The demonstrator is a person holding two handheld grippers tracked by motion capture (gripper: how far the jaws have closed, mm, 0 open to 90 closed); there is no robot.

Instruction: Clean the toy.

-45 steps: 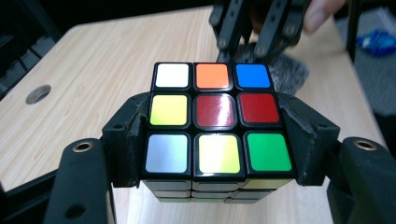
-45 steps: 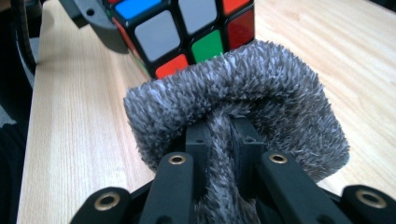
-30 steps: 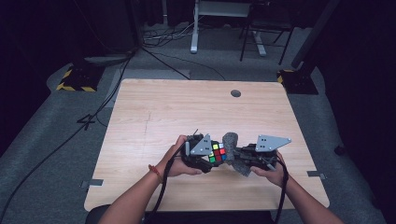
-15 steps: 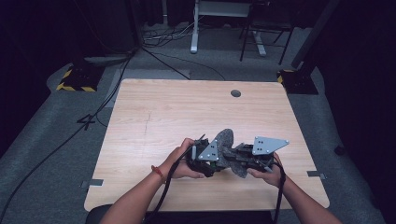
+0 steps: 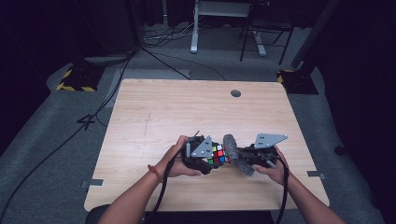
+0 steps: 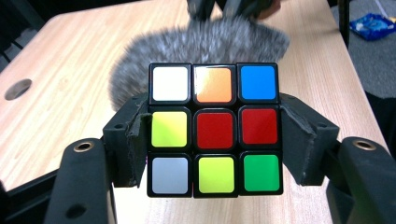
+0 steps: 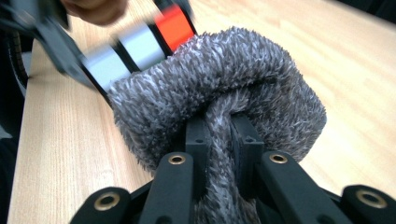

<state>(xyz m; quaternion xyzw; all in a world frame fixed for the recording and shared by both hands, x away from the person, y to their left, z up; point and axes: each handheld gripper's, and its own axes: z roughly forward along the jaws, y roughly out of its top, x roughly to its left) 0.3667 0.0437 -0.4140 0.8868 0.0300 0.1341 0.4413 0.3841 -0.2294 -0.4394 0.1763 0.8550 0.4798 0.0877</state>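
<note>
A scrambled puzzle cube (image 6: 215, 128) with coloured tiles sits between the pads of my left gripper (image 6: 215, 142), which is shut on its two sides. In the high view the cube (image 5: 218, 155) is held just above the near middle of the wooden table (image 5: 196, 112). My right gripper (image 7: 218, 140) is shut on a fold of a fluffy grey cloth (image 7: 224, 88). The cloth (image 5: 232, 148) presses against the cube's right face, between the left gripper (image 5: 208, 158) and the right gripper (image 5: 240, 157). Behind the cube in the left gripper view lies the cloth (image 6: 201, 46).
A round cable hole (image 5: 236, 93) sits near the table's far edge. Black cables trail from both grippers toward the person's forearms at the bottom. On the floor beyond stand a desk leg (image 5: 194, 28) and yellow-black striped pads (image 5: 74, 79).
The cloth covered the cube's top half a second ago; now it has slid to the cube's right side and the coloured top face shows again. The right gripper shifted slightly.
</note>
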